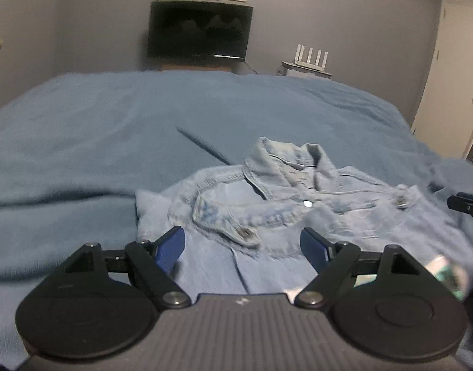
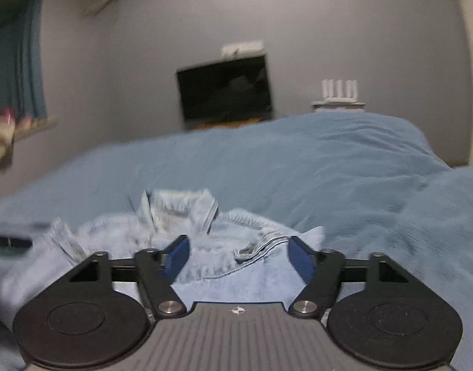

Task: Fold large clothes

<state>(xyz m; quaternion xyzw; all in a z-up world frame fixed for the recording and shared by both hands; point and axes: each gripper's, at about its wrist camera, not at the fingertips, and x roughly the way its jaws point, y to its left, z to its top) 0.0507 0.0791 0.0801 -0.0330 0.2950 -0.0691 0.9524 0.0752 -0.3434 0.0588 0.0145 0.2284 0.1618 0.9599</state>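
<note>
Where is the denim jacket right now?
The denim jacket lies crumpled on the blue bedspread, directly ahead of both open grippers, collar toward the TV; it sits right of centre in the left wrist view.

The right gripper [image 2: 238, 255], its fingers [image 2: 177, 255] spread apart, hovers over a crumpled denim jacket [image 2: 205, 238] on the blue-covered bed [image 2: 344, 167].

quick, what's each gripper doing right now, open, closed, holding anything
Left gripper: open, holding nothing, over the denim jacket.
Right gripper: open, holding nothing, over the same jacket on the blue bedspread.
</note>
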